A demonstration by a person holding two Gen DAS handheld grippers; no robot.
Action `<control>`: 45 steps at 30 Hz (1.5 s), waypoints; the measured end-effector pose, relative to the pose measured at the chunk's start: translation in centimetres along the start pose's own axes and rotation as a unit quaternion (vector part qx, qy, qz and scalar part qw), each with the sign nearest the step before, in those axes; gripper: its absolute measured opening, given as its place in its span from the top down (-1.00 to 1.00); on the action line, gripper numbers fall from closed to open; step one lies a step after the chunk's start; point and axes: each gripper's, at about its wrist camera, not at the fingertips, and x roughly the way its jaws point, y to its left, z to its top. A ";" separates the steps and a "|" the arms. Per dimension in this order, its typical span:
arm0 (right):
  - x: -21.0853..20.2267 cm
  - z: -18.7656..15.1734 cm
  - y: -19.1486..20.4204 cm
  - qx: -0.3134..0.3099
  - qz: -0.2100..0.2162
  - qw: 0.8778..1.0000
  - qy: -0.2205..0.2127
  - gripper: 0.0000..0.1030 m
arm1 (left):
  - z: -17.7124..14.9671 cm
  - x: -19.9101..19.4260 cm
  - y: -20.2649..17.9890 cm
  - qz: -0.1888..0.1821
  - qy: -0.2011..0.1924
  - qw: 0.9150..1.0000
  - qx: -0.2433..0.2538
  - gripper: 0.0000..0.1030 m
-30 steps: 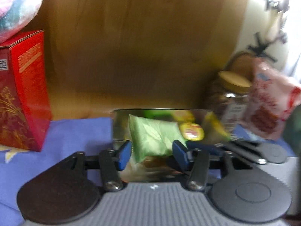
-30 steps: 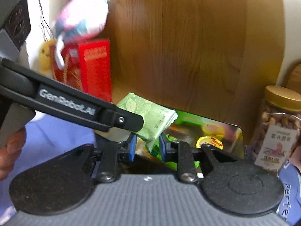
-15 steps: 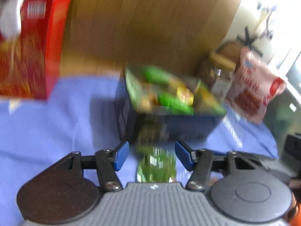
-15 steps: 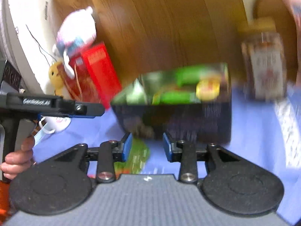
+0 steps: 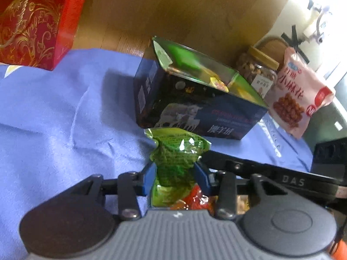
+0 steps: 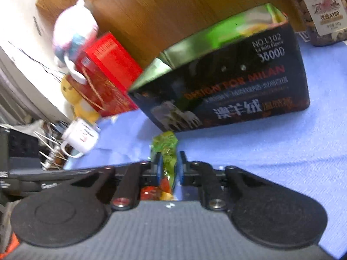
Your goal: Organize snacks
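A shiny green snack packet [image 5: 176, 158] lies on the blue cloth just in front of a dark open box [image 5: 195, 106] that holds several snacks. My left gripper [image 5: 174, 173] is shut on the packet, blue pads pinching its sides. My right gripper [image 6: 169, 165] is shut on the same packet [image 6: 166, 151] from the other side. The box [image 6: 234, 91] stands close behind the packet in the right wrist view. The right gripper's arm [image 5: 271, 173] crosses the left wrist view at the lower right.
A red gift box [image 5: 34, 21] stands at the back left. A nut jar [image 5: 258, 71] and a pink snack bag [image 5: 297, 95] stand right of the dark box. A white mug [image 6: 80, 136] and plush toys [image 6: 73, 32] sit at the left. A wooden panel is behind.
Both grippers came back from above the box, where the pale green packet was left, down to the cloth in front. Both have closed on the shiny green packet.
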 end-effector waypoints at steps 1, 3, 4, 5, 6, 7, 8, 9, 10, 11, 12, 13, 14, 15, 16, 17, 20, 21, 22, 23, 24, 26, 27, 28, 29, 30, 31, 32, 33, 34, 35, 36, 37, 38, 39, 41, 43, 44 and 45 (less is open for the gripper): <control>-0.2 0.2 0.3 0.000 0.006 1.000 -0.004 0.88 | 0.2 -0.2 -0.2 -0.004 -0.005 1.000 -0.002 0.25; -1.0 0.5 1.2 -0.016 0.004 1.000 -0.020 0.89 | 1.1 -0.9 -0.7 -0.009 -0.017 1.000 -0.004 0.25; -1.3 0.8 1.7 -0.024 0.003 0.999 -0.029 0.89 | 1.5 -1.4 -1.0 -0.013 -0.025 1.000 -0.004 0.25; -1.5 1.3 2.1 -0.030 0.005 0.999 -0.037 0.89 | 2.2 -1.9 -1.4 -0.021 -0.035 0.999 -0.003 0.24; -2.0 1.8 2.6 -0.033 0.009 0.998 -0.047 0.89 | 2.9 -2.2 -1.8 -0.028 -0.044 0.999 0.001 0.23; -2.4 2.3 2.8 -0.037 0.015 0.998 -0.057 0.91 | 3.5 -2.7 -2.2 -0.033 -0.055 0.998 0.005 0.23; -3.0 3.1 3.4 -0.045 0.019 0.996 -0.071 0.91 | 4.5 -3.1 -2.7 -0.034 -0.066 0.997 0.010 0.23; -3.3 3.9 3.7 -0.052 0.020 0.995 -0.082 0.91 | 5.3 -3.2 -3.1 -0.033 -0.074 0.997 0.015 0.23; -3.5 4.7 3.9 -0.059 0.019 0.994 -0.091 0.91 | 6.4 -3.1 -3.5 -0.030 -0.082 0.996 0.018 0.23; -3.6 5.5 4.0 -0.064 0.014 0.993 -0.098 0.91 | 7.2 -2.8 -3.8 -0.027 -0.086 0.996 0.019 0.23; -3.5 6.2 4.0 -0.070 0.011 0.992 -0.105 0.91 | 8.2 -2.3 -4.0 -0.023 -0.090 0.995 0.022 0.23; -3.3 7.0 3.9 -0.075 0.005 0.991 -0.112 0.91 | 9.1 -1.5 -4.3 -0.018 -0.092 0.995 0.026 0.23; -2.9 7.8 3.7 -0.080 -0.004 0.990 -0.119 0.91 | 9.8 -0.7 -4.5 -0.012 -0.092 0.995 0.030 0.21; -2.3 8.6 3.6 -0.083 -0.011 0.989 -0.124 0.91 | 10.5 0.4 -4.6 -0.003 -0.090 0.995 0.033 0.19; -1.7 9.2 3.2 -0.085 -0.018 0.988 -0.126 0.87 | 11.1 1.5 -4.5 0.007 -0.084 0.996 0.035 0.16; -0.9 9.8 2.7 -0.092 -0.034 0.987 -0.125 0.82 | 11.4 2.6 -4.4 0.019 -0.076 0.996 0.036 0.06; 1.1 9.9 1.8 -0.145 -0.127 0.974 -0.120 0.63 | 11.6 4.2 -3.7 0.060 -0.065 0.996 0.031 0.02; 1.1 9.6 1.5 -0.156 -0.144 0.969 -0.125 0.60 | 11.3 3.6 -3.3 0.051 -0.074 0.996 0.028 0.02; 0.5 9.2 1.1 -0.156 -0.142 0.968 -0.134 0.60 | 11.0 2.8 -3.1 0.041 -0.083 0.995 0.023 0.02; -0.3 8.7 0.5 -0.147 -0.130 0.970 -0.142 0.60 | 10.6 1.9 -2.9 0.031 -0.091 0.995 0.020 0.02; -1.4 8.1 -0.1 -0.138 -0.116 0.973 -0.146 0.60 | 10.1 0.9 -2.7 0.025 -0.096 0.995 0.019 0.02; -3.4 6.5 -1.0 -0.130 -0.106 0.975 -0.145 0.60 | 9.0 -0.8 -2.7 0.012 -0.097 0.995 0.021 0.02; -4.4 5.5 -1.6 -0.121 -0.101 0.978 -0.138 0.61 | 8.2 -1.4 -2.7 0.009 -0.093 0.995 0.025 -0.01; -5.4 4.5 -1.9 -0.111 -0.089 0.981 -0.134 0.57 | 7.4 -1.9 -2.8 0.006 -0.087 0.996 0.029 -0.02; -6.1 3.6 -2.0 -0.102 -0.082 0.983 -0.126 0.57 | 6.4 -2.3 -3.0 0.002 -0.078 0.996 0.034 -0.03; -7.1 2.3 -2.6 -0.089 -0.080 0.986 -0.116 0.57 | 5.4 -2.5 -3.2 -0.005 -0.066 0.997 0.036 -0.03; -7.8 1.3 -2.9 -0.078 -0.079 0.988 -0.108 0.57 | 4.3 -2.5 -3.4 -0.018 -0.051 0.998 0.036 -0.03; -8.5 0.1 -3.5 -0.061 -0.075 0.990 -0.099 0.57 | 3.2 -2.4 -3.9 -0.032 -0.034 0.998 0.036 -0.03; -9.2 -1.1 -4.2 -0.040 -0.066 0.993 -0.092 0.57 | 2.3 -2.1 -4.3 -0.044 -0.016 0.998 0.038 -0.03; -9.9 -2.2 -4.6 -0.021 -0.059 0.995 -0.084 0.57 | 1.2 -1.8 -4.8 -0.054 0.004 0.998 0.041 -0.03; -10.4 -3.1 -5.3 0.000 -0.056 0.996 -0.075 0.57 | 0.3 -1.4 -5.3 -0.063 0.018 0.997 0.046 -0.03; -10.8 -4.0 -5.7 0.016 -0.055 0.996 -0.067 0.57 | -0.5 -1.3 -5.6 -0.066 0.027 0.996 0.051 -0.04; -10.8 -4.6 -5.5 0.023 -0.054 0.996 -0.064 0.57 | -1.3 -1.2 -5.7 -0.064 0.032 0.996 0.053 -0.05; -11.3 -5.2 -5.4 0.022 -0.054 0.996 -0.061 0.57 | -1.9 -1.1 -5.9 -0.056 0.037 0.996 0.053 -0.16; -11.4 -5.7 -5.3 0.018 -0.058 0.996 -0.060 0.57 | -2.2 -1.0 -5.8 -0.050 0.040 0.997 0.053 -0.34; -10.7 -5.6 -3.8 0.007 -0.065 0.996 -0.058 0.57 | -2.8 -0.7 -5.5 -0.038 0.045 0.997 0.046 -0.43; -10.3 -5.7 -3.5 -0.011 -0.067 0.997 -0.047 0.48 | -3.3 -0.4 -5.5 -0.043 0.046 0.997 0.040 -0.43; -9.8 -5.7 -3.4 -0.019 -0.069 0.997 -0.043 0.47 | -3.5 -0.4 -5.6 -0.046 0.044 0.997 0.041 -0.39; -9.1 -5.7 -3.2 -0.025 -0.071 0.996 -0.038 0.47 | -3.7 -0.3 -5.6 -0.051 0.045 0.997 0.041 -0.29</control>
